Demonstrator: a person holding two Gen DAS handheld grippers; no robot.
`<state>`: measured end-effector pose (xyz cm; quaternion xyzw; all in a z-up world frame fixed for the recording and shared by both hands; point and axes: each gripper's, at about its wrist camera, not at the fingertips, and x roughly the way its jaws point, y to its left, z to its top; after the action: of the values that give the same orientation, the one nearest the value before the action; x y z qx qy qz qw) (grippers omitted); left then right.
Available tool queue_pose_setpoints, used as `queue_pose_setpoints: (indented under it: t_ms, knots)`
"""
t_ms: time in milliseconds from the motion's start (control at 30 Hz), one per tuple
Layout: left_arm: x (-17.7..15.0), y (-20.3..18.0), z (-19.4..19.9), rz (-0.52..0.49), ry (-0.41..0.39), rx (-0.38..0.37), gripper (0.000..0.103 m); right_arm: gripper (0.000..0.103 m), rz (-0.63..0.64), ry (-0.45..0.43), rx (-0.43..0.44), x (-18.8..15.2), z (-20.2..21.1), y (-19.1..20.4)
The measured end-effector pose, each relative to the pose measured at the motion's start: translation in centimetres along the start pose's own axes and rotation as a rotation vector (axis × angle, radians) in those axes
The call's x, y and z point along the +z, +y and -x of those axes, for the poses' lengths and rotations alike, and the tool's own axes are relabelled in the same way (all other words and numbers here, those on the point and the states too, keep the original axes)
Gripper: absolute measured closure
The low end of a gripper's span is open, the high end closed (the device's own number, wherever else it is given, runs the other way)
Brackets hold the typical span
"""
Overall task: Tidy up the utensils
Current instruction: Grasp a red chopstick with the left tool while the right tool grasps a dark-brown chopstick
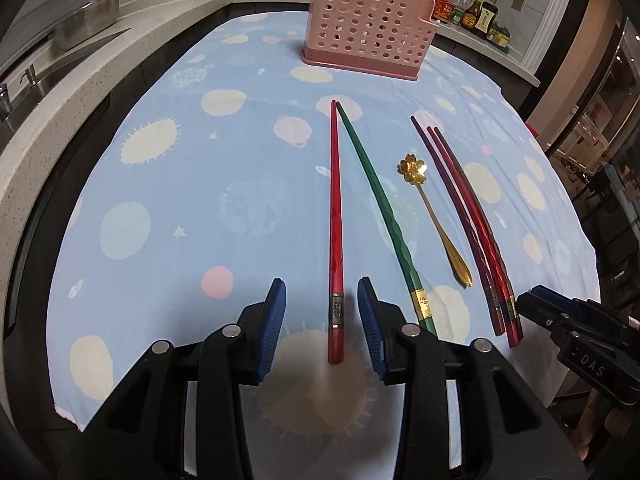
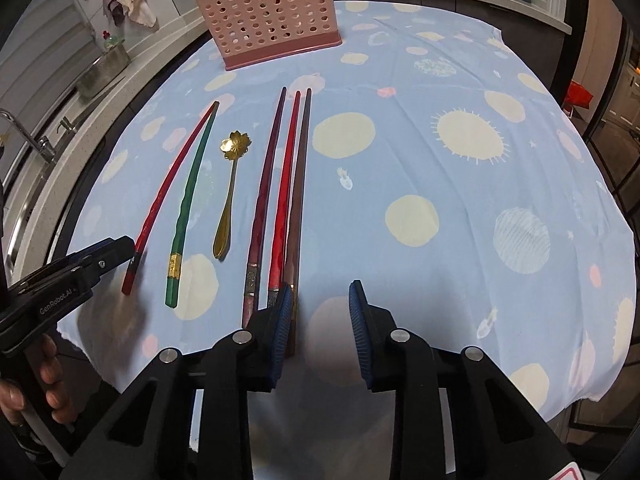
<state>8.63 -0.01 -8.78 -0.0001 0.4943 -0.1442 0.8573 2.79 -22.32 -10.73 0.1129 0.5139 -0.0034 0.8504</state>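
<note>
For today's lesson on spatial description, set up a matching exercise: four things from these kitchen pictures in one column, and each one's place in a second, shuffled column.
Things
1. red chopstick
2. gold flower spoon
3. pink utensil holder
4. green chopstick

Places
A. standing at the far end of the tablecloth
B. handle end between the open fingers of the left gripper
C. lying between the green chopstick and the group of three dark chopsticks
D. tip touching the red chopstick's tip, handle splayed toward the spoon

Pairs: 1-B, 2-C, 3-A, 4-D
</note>
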Motion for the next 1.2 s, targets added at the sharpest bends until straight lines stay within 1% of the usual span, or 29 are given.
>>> queue_pose_setpoints:
  t_ms: [333,400,567,633,800,867,900,933,967,1033,1200]
  knots:
    - [-0.3,0.0,-0.4,0.0,0.02,-0.007,0.068,0.083,0.037,0.018,0.004,-0.3,-0.3,1.0]
    - [-0.4,0.0,-0.6,0.0,0.023,-0.009,0.068,0.086,0.035,0.029,-0.003,-0.3,-0.6,1.0]
    - [-0.4,-0.1,-0.6,-0.006,0.02,-0.009,0.068,0.086,0.053,0.025,-0.017,-0.3,-0.7,1.2]
    - [-0.5,-0.1,-0.6,-0.011,0.019,-0.007,0.068,0.088,0.05,0.025,-0.02,-0.3,-0.7,1.2]
    - [-0.7,-0.2,-0.6,-0.016,0.014,-0.014,0.069,0.096,0.028,0.023,-0.017,-0.3,-0.7,0.7]
    - [-0.8,-0.3,-0.6,-0.022,0.014,-0.021,0.073,0.096,0.027,0.022,-0.017,-0.3,-0.7,0.7]
    - [-0.8,-0.4,-0.6,-0.027,0.013,-0.023,0.077,0.096,0.027,0.021,-0.017,-0.3,-0.7,0.8]
    - [-0.9,-0.5,-0.6,-0.029,0.014,-0.029,0.082,0.096,0.027,0.021,-0.015,-0.3,-0.7,0.8]
    - [-0.9,-0.5,-0.7,-0.028,0.015,-0.034,0.085,0.096,0.026,0.02,-0.014,-0.3,-0.7,0.7]
    - [-1.0,-0.5,-0.6,-0.025,0.017,-0.045,0.095,0.096,0.024,0.018,-0.012,-0.3,-0.7,0.7]
    - [-1.1,-0.6,-0.4,-0.027,0.012,-0.054,0.096,0.096,0.018,0.008,-0.007,-0.3,-0.5,0.5]
